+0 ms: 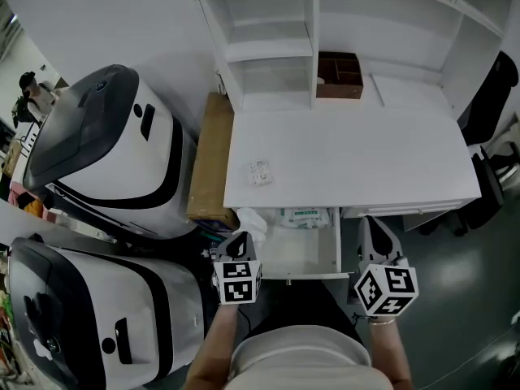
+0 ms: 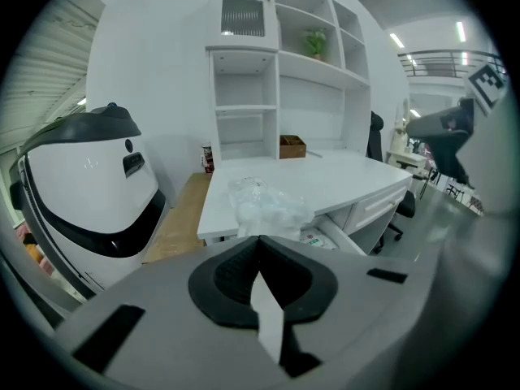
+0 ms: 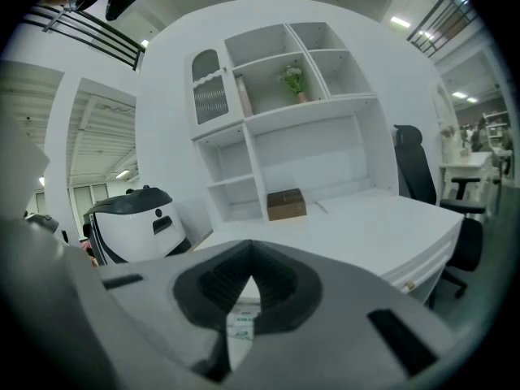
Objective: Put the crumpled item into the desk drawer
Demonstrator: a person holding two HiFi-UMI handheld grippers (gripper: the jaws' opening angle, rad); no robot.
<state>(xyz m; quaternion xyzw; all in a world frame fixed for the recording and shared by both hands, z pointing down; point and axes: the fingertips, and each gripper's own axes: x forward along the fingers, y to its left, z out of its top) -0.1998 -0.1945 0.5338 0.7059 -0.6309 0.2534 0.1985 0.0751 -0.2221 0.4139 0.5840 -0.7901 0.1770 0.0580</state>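
The left gripper (image 1: 241, 238) (image 2: 258, 242) had its fingers closed on the crumpled clear plastic item (image 1: 249, 220) (image 2: 264, 205), which bunched out just past the fingertips. In the head view that item hung at the left edge of the open white desk drawer (image 1: 296, 254), just below the front lip of the white desk surface (image 1: 366, 153). Inside the drawer, towards its back, lay a flat white packet with green print (image 1: 307, 215) (image 3: 241, 322). The right gripper (image 1: 375, 232) (image 3: 248, 276) was near the drawer's right front corner, its fingers pressed together with nothing between them. A small clear packet (image 1: 260, 171) lay on the surface, apart from the held item, and a brown wooden box (image 1: 339, 75) sat farther back under the white shelves.
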